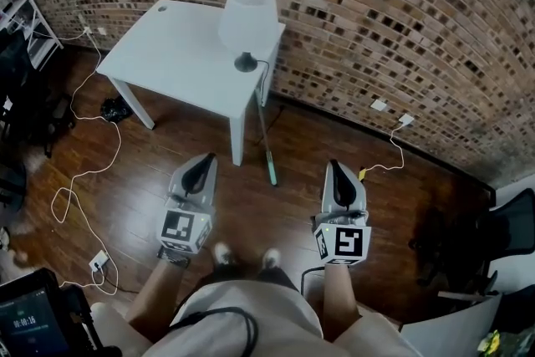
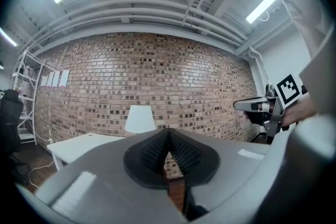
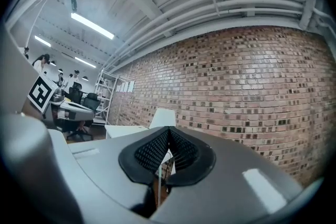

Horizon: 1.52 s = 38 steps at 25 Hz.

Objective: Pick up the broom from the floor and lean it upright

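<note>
Broom (image 1: pixel 265 138) propped against white table (image 1: pixel 167 46), green end on wood floor (image 1: pixel 267 217), left gripper (image 1: pixel 201 165) and right gripper (image 1: pixel 337 171) both clenched, empty.

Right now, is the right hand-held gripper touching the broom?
Apart. The head view shows bare floor between the right hand-held gripper and the broom. Its jaws are shut on nothing.

The person wore a pale beige top (image 1: pixel 284 313) crossed by a looping black cable (image 1: pixel 209 313), and white shoes (image 1: pixel 222 253). The left gripper (image 1: pixel 204 161) and right gripper (image 1: pixel 336 168) had smooth grey shells and black ribbed pads (image 2: pixel 151 153). Each carried a cube (image 1: pixel 184 231) printed with black-and-white square markers.
</note>
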Available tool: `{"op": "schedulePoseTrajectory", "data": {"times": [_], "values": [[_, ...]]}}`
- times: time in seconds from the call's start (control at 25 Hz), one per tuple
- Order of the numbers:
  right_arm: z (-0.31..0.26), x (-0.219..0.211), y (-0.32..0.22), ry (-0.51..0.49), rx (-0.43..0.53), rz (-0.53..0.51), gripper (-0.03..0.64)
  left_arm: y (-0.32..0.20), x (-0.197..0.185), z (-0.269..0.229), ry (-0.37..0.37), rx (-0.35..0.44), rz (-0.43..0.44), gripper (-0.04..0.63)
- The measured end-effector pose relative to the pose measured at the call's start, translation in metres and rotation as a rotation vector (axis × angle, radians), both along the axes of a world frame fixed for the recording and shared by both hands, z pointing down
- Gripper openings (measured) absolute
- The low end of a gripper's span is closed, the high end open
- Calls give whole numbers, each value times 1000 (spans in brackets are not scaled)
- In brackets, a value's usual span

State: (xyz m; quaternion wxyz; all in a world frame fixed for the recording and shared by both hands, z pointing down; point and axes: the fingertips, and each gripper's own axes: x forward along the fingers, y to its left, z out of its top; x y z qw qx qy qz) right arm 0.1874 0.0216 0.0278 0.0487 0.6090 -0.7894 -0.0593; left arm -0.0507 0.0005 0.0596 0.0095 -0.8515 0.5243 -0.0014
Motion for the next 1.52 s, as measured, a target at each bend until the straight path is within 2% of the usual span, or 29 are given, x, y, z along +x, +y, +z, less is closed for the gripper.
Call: {"op": "schedulePoseTrajectory", "data": {"times": [0.28,0.48,0.72,0.88,1.0,1.16,1.32,1.52], "values": [[10,-11,39,-10,-16,24,12,30,-14,6,-6,4,18,0],[15,-10,70,-14,-41,5,12,60,-8,13,-14,-5,19,0],[15,5,126,27,-11,-3,12,122,10,19,-25,-12,22,0],[16,24,178,25,9,-19,12,178,35,26,-14,-30,10,0],[23,40,225,26,1,-39,12,228,61,38,-40,-35,27,0],[28,59,278,21,-30,-46,12,282,86,31,-12,-43,22,0],[32,66,314,-15,-69,-39,12,313,102,21,11,-41,37,0],[19,61,335,-85,-63,-18,12,324,95,5,10,-18,46,0]]}}
